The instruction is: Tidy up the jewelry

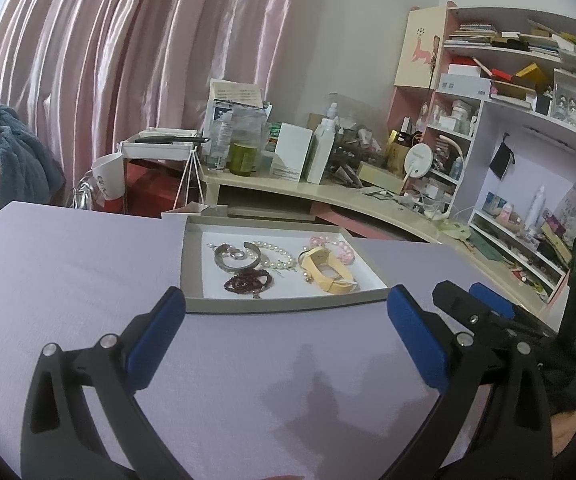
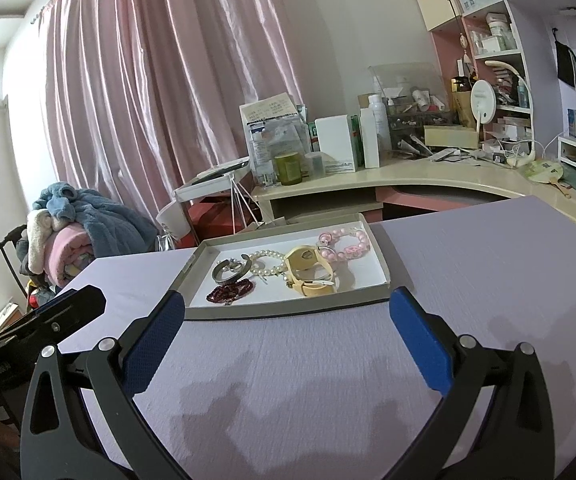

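Two grippers, left (image 1: pixel 286 300) and right (image 2: pixel 287 304), fingers spread empty, face the tray's (image 1: pixel 288 305) long side.

Left gripper (image 1: pixel 286 300): jaws spread wide, blue-padded fingers (image 1: pixel 156 344) level and pointing forward, nothing between them; held low over the near part of the desk, short of anything on it. Right gripper (image 2: pixel 288 304): jaws equally wide, blue pads (image 2: pixel 418 344) bare, same forward, level pose. The two sit side by side, close together; each shows at the inner edge of the other's wrist view. Hands holding them mostly out of sight.
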The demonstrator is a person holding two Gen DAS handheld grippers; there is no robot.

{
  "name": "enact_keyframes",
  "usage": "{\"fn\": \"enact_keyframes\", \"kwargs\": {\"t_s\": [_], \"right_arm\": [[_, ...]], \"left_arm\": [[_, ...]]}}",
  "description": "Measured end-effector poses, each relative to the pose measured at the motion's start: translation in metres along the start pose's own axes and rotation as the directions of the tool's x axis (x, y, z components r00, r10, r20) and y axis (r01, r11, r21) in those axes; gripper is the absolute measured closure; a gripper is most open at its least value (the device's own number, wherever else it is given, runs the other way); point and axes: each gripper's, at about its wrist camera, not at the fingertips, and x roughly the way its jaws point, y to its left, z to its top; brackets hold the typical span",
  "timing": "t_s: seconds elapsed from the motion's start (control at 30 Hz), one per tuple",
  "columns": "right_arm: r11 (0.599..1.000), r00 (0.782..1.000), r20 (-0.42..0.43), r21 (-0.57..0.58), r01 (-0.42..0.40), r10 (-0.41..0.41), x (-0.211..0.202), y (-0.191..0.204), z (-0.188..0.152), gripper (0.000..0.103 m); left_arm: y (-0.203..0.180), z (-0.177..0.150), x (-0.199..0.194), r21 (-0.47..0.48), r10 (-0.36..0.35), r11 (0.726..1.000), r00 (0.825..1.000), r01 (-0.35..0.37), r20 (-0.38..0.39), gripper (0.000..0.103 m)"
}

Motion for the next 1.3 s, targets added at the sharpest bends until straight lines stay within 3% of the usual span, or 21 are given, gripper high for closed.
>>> {"fn": "enact_keyframes", "kwargs": {"t_s": [1.3], "right_arm": [[1.0, 1.0, 0.0, -0.002, 0.003, -0.003, 0.0025, 0.0001, 0.0009, 0.001]], "left_arm": [[0.0054, 0.0007, 0.0037, 0.01, 0.029, 1.0, 0.999, -0.029, -0.014, 0.002]]}}
